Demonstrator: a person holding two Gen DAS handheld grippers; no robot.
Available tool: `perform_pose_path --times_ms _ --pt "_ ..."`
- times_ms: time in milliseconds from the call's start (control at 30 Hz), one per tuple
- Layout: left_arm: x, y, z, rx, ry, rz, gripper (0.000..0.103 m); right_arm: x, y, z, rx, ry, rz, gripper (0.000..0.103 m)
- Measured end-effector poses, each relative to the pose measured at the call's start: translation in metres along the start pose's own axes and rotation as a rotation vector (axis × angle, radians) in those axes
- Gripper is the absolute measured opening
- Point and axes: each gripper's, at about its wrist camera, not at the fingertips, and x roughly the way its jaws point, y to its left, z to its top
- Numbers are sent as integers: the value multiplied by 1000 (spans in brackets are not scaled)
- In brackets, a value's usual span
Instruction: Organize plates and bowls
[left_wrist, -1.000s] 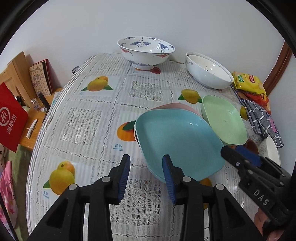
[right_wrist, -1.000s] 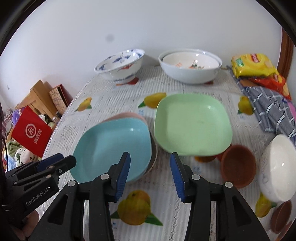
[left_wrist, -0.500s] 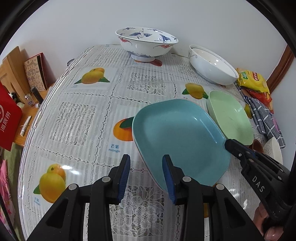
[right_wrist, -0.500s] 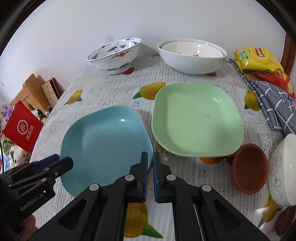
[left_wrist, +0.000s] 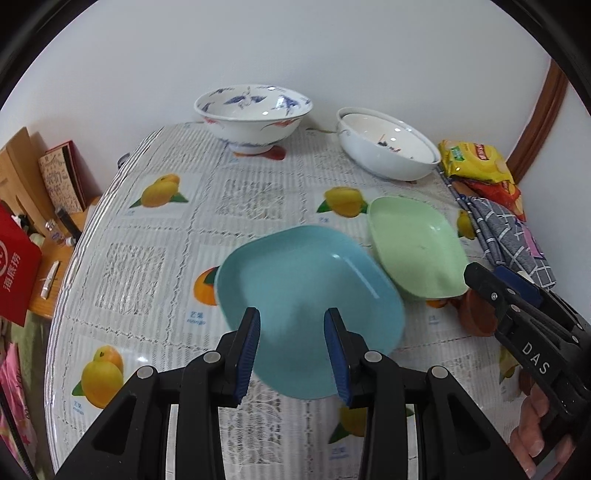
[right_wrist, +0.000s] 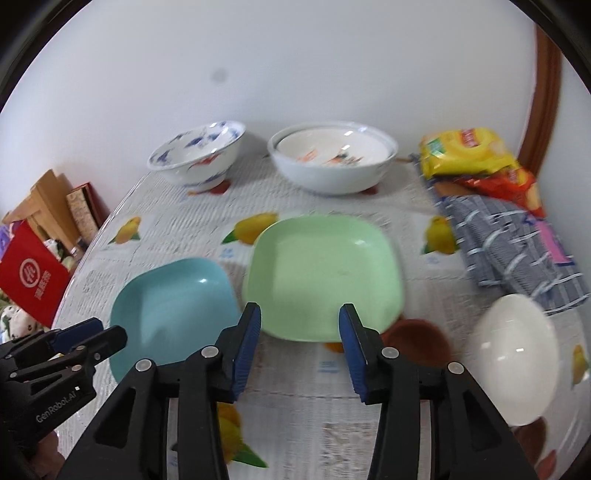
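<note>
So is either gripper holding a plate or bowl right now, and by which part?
Nothing is held. The left gripper hovers open over the blue plate; the right gripper is opening, with nothing between its pads, above the green plate.

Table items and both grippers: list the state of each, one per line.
Blue plate: flat on the table, empty, not gripped.
Green plate: flat, empty, beside the blue plate.
White bowls: nested, upright.
Patterned bowl: upright, empty.
Left gripper: open, empty.
Right gripper: opening, empty.
</note>
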Motion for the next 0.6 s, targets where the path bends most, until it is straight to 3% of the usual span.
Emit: perform_pose_path --times_ms 100,400,600 --pt "-7 -15 5 24 -17 1 34 -13 -15 2 19 -24 -9 53" --pt "-18 -56 21 101 -82 15 34 -39 -55 7 78 -56 -59 54" --pt "-1 -71 35 96 -34 -3 34 -35 -65 10 67 -18 -60 54"
